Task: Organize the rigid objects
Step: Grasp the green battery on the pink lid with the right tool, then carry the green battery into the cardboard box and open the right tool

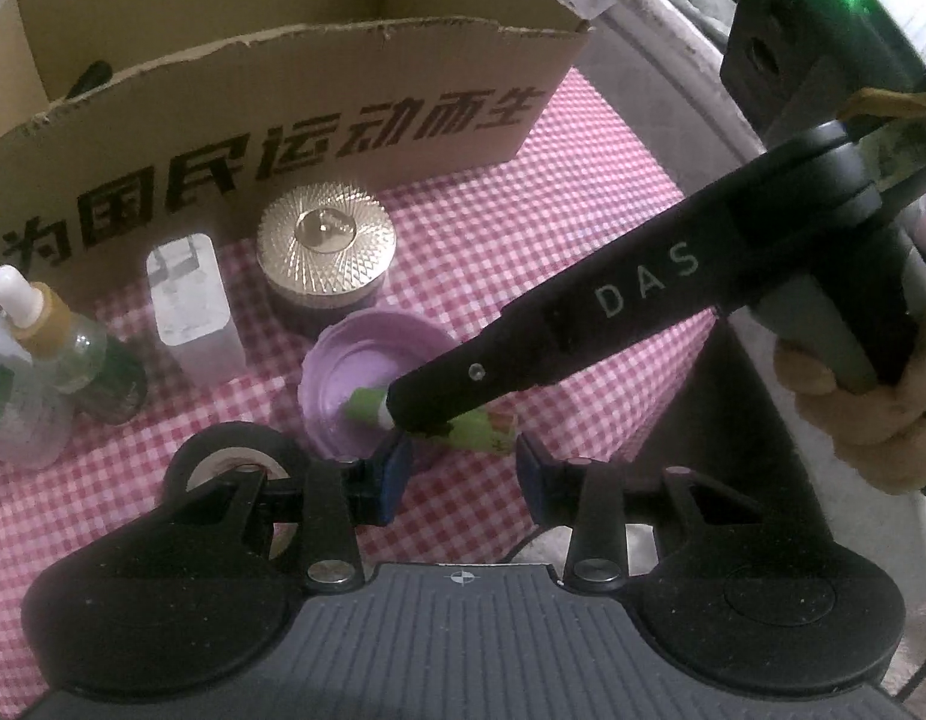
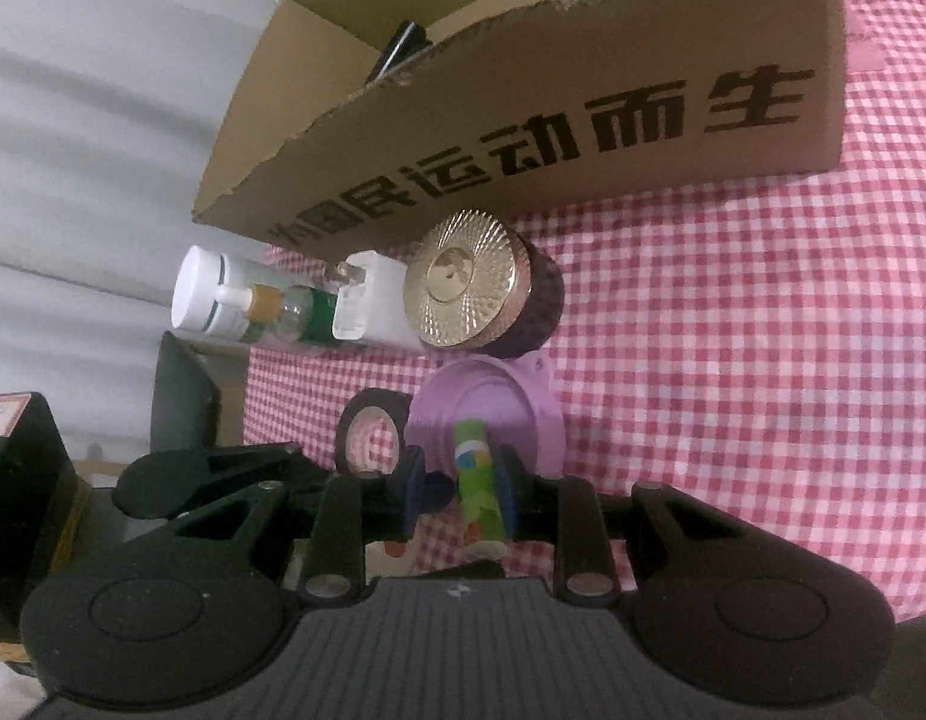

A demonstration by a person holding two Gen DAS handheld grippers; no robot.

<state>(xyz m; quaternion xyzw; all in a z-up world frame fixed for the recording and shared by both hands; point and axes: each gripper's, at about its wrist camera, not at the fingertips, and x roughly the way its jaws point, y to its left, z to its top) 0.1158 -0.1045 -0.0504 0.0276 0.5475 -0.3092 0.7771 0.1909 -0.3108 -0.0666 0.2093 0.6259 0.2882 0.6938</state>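
The right gripper (image 2: 460,495) has its jaws closed on a green tube (image 2: 478,483), held just over the purple lid (image 2: 493,402) on the checked tabletop (image 2: 733,360). The left gripper (image 1: 463,471) has its jaws partly open and empty, just beside the tube. Behind the lid stand a gold-topped jar (image 1: 326,252), a white charger (image 1: 193,306) and a dropper bottle (image 1: 55,330), in front of the cardboard box (image 1: 295,120). A black tape roll (image 1: 235,462) lies left of the lid.

Box (image 1: 319,90) at the back, on the cloth (image 1: 583,228). Before it a row: bottle (image 1: 61,348) at left, then plug (image 1: 193,312), then tin (image 1: 328,252). Nearer still, lid (image 1: 367,372), with tape (image 1: 235,456) just left of it. Tube (image 2: 478,480) over the lid's near edge.
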